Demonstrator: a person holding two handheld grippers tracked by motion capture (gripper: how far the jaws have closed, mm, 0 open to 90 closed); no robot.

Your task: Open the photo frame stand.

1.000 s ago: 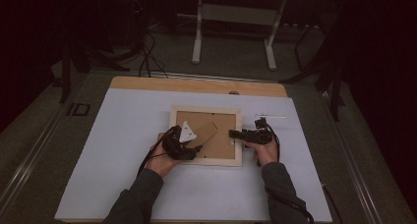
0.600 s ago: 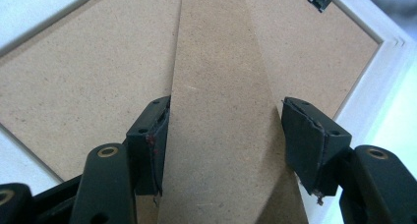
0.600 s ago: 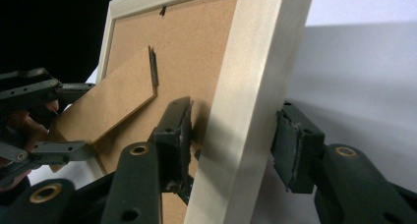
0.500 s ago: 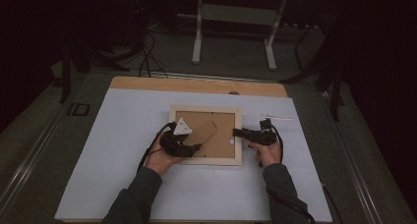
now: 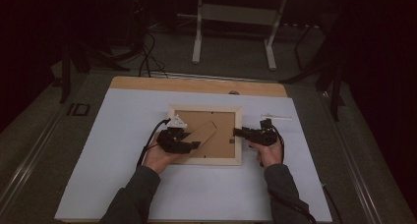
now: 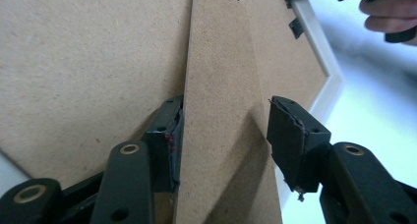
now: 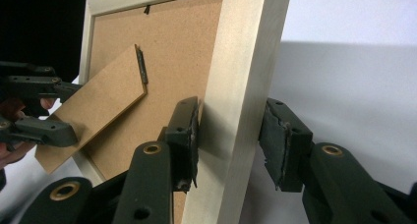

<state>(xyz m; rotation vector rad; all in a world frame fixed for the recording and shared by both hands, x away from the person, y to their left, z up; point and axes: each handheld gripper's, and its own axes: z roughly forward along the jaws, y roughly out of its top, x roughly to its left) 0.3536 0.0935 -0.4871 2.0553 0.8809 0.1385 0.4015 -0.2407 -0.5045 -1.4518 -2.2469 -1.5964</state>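
On the white mat (image 5: 98,150) a frame (image 5: 205,159) lies back up, near the middle. The left gripper (image 6: 223,135), at the frame's near left corner, has just been closing around the stand (image 6: 221,86): one pad touches its edge, the other stays just off it. The right gripper (image 7: 228,135), also just closing, straddles the frame's right rail, one pad touching, the other just clear

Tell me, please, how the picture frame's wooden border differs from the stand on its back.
The border is pale, thick wood; the stand is thin brown fibreboard. The border runs around the backing; the stand lies slantwise across it. The right gripper straddles the border; the left gripper straddles the stand. Both jaws have just been closing.
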